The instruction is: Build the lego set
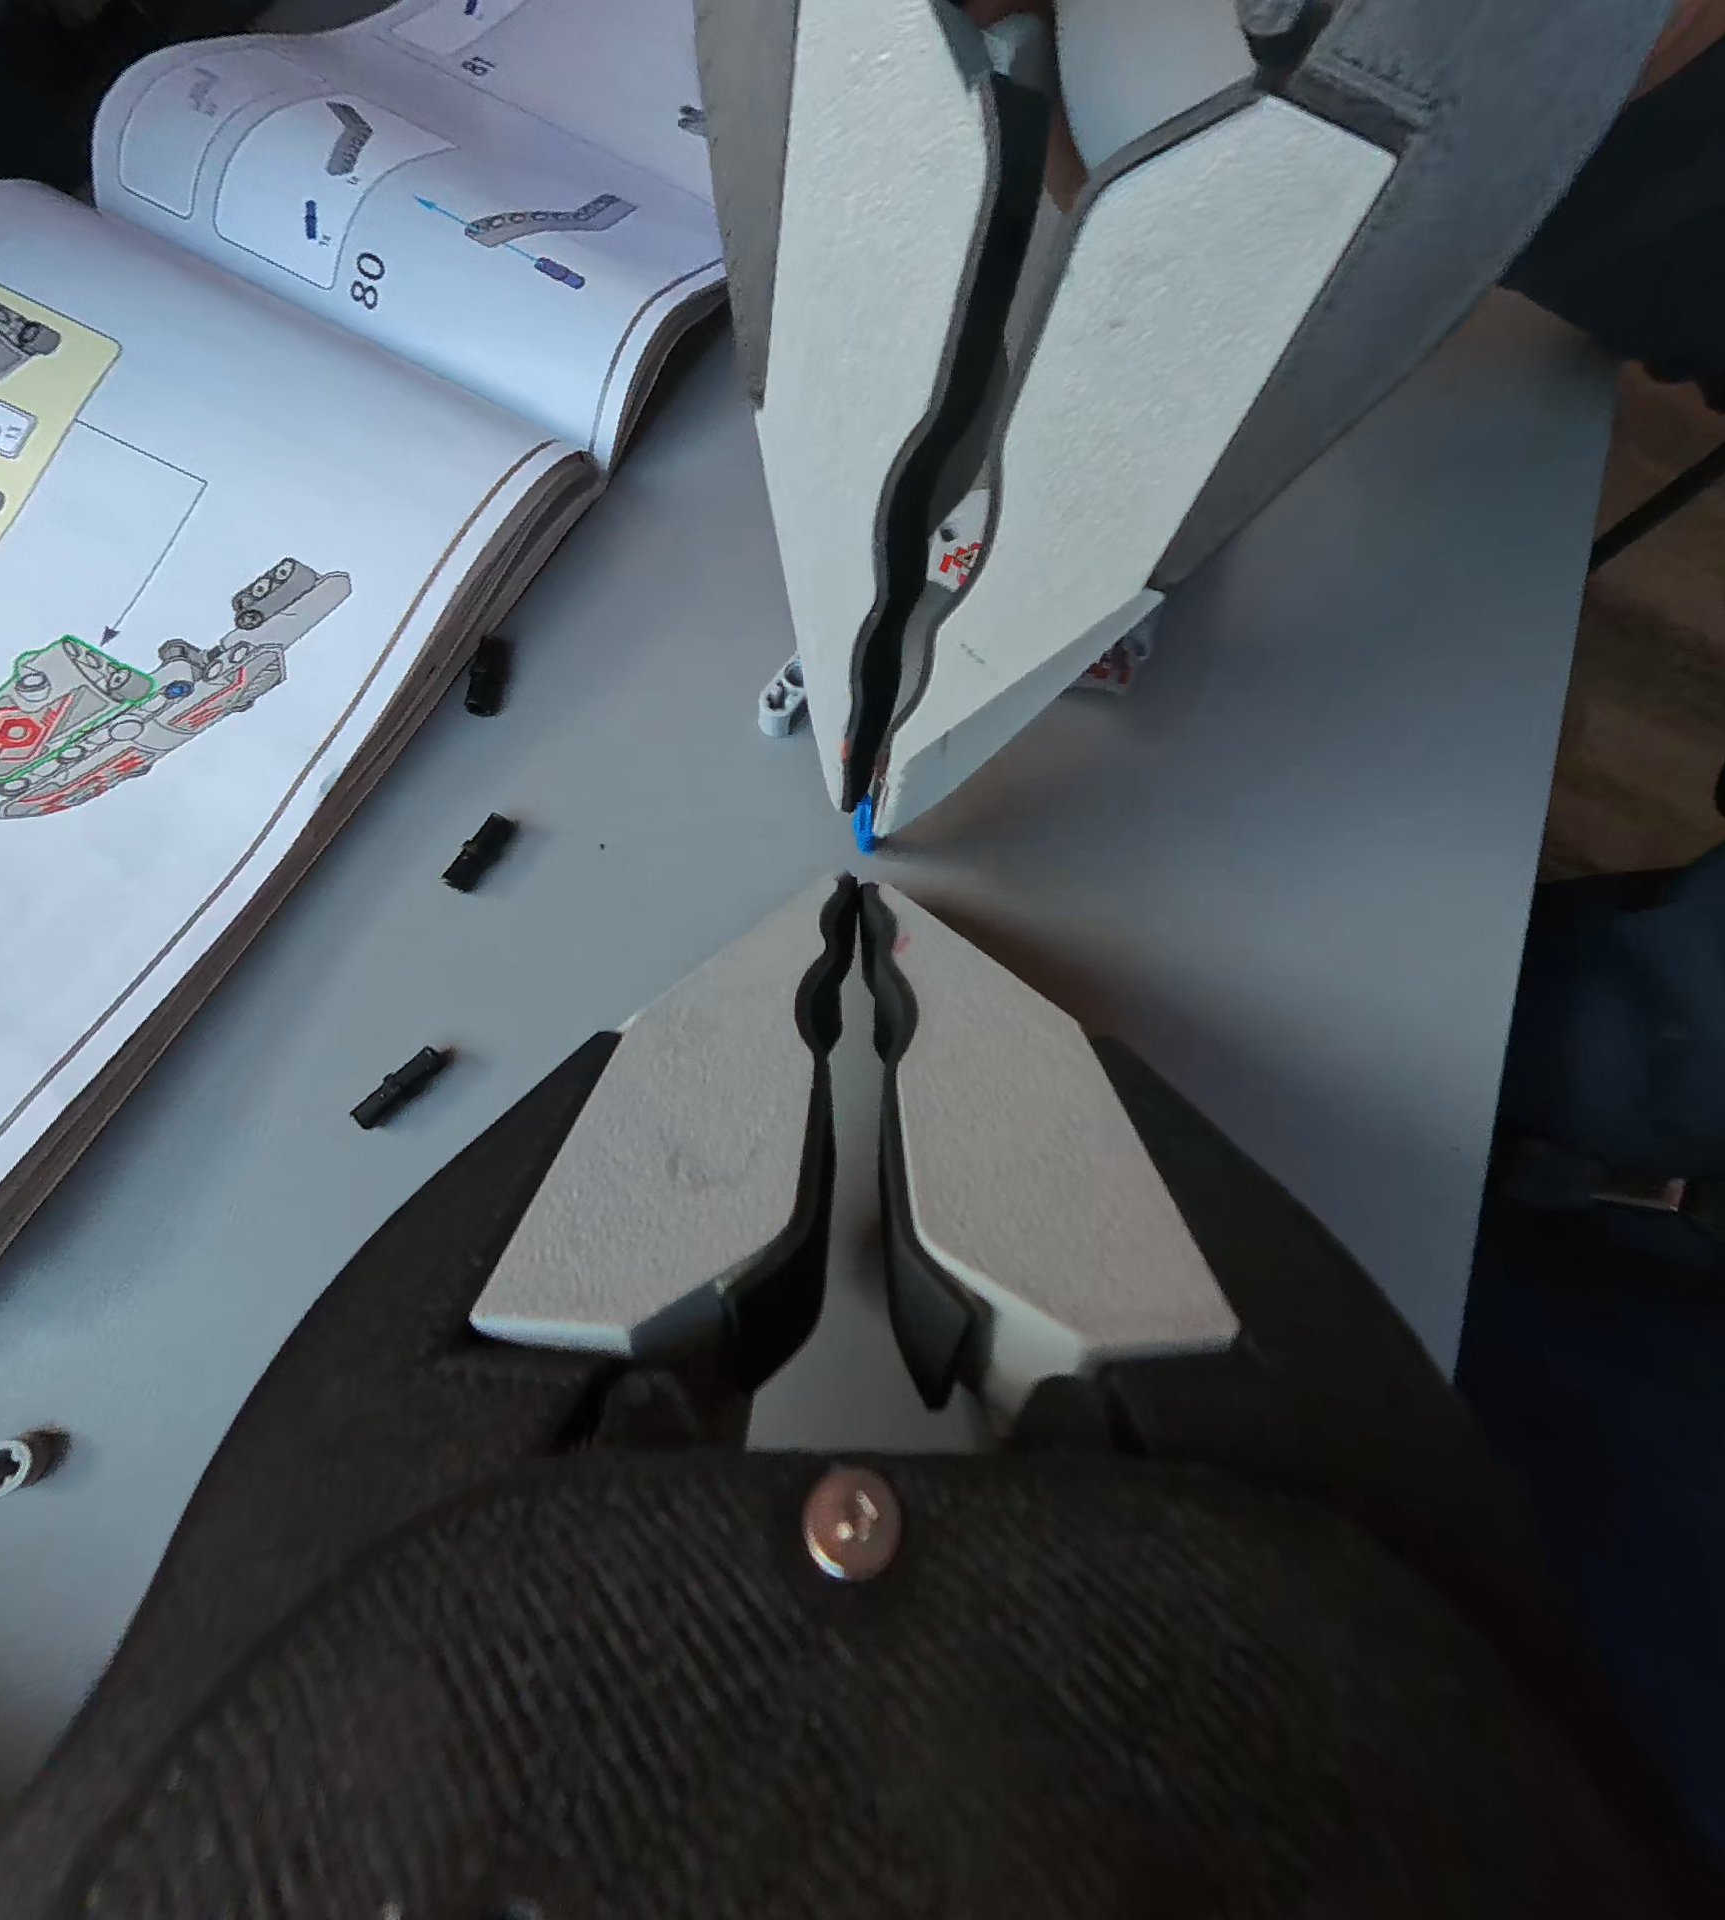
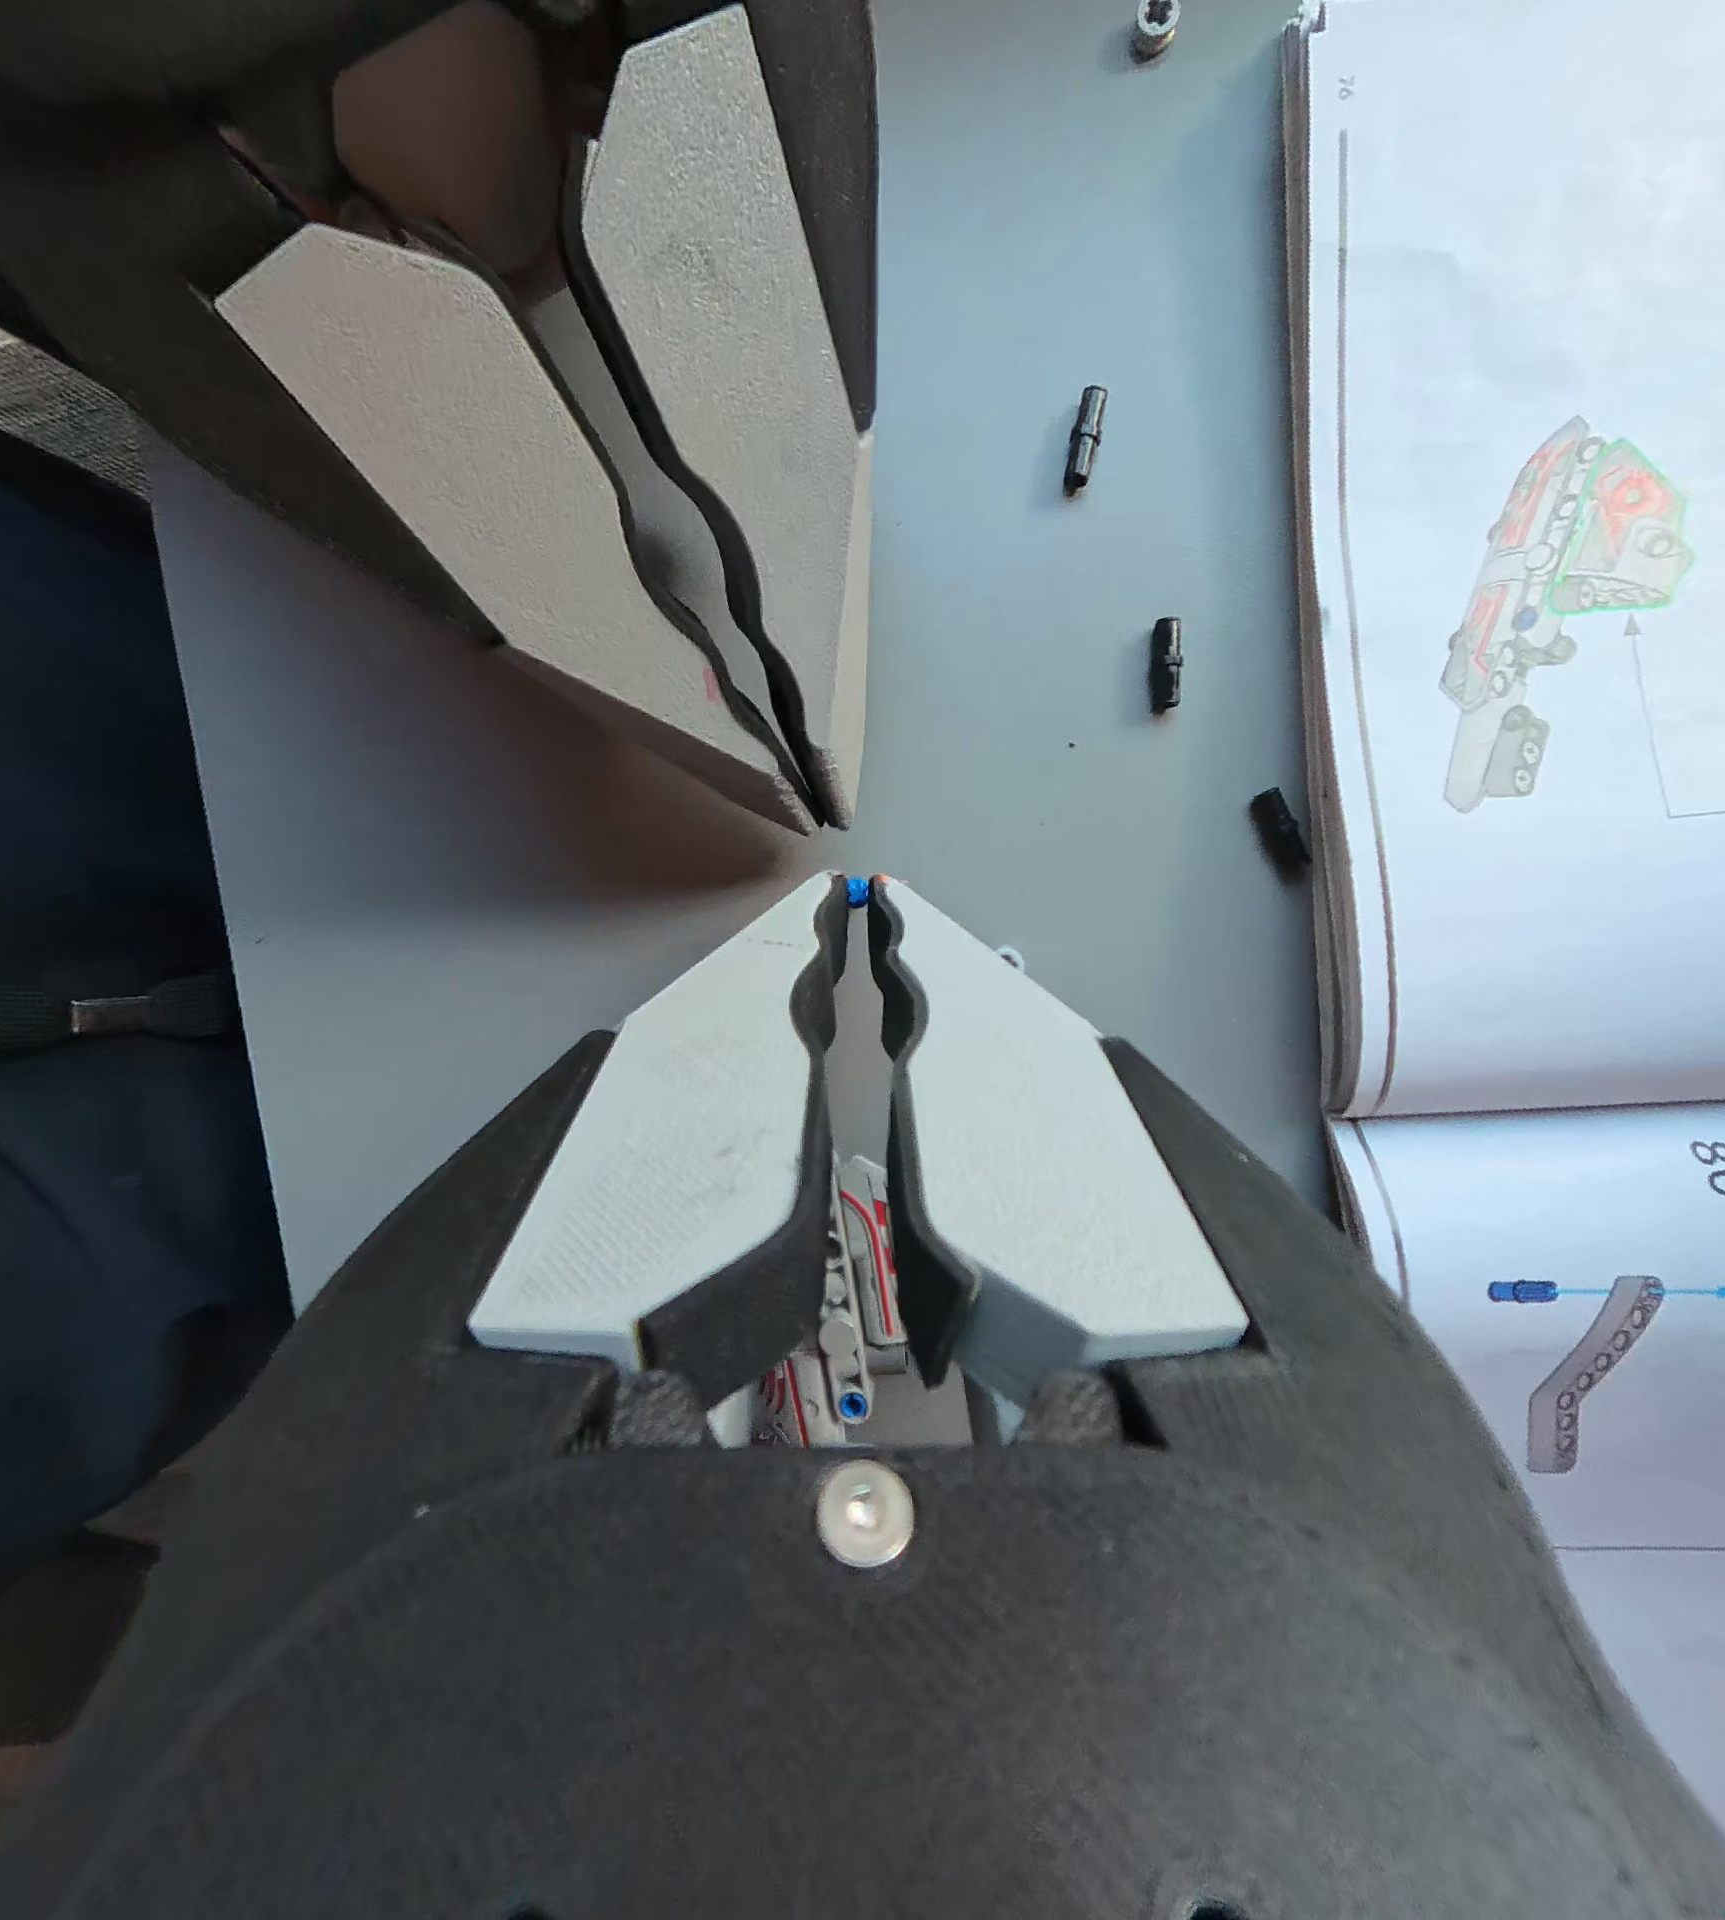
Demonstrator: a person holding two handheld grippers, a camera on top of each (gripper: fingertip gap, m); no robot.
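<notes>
Much of the grey-and-red lego assembly (image 2: 853, 1340) is hidden: in the right wrist view only a strip of it shows through the slot between the right tongs' fingers, with a blue pin end visible low in it. In the left wrist view the same assembly peeks out as a sliver with red markings (image 1: 962, 551) behind those fingers, and a pale grey beam end (image 1: 783, 698) sticks out beside them; the rest is covered.

Going left to right in the left wrist view: the open instruction booklet (image 1: 214, 623) lies on the grey counter (image 1: 1201, 935), cut off by the frame's left and top edges. It carries printed build diagrams and step numbers, which I leave unread. A grey axle connector (image 1: 14, 1463) sits near the lower left. Three black pins (image 1: 487, 675) (image 1: 477, 850) (image 1: 401, 1087) lie in a loose row just beside the booklet's page edge.

In the middle, the left tongs (image 1: 856, 885) are narrowed until the tips almost touch, with nothing seen between them. Directly opposite, tip to tip and just apart, the right tongs (image 1: 866, 805) pinch a small blue pin (image 1: 865, 821), its end poking out past the tips. From the right wrist view, that blue pin (image 2: 855, 889) sits at the very tip of the right tongs (image 2: 863, 885), above the counter, with the left tongs (image 2: 822, 805) near it.

On the right, dark fabric and floor are blurred and hard to make out.
</notes>
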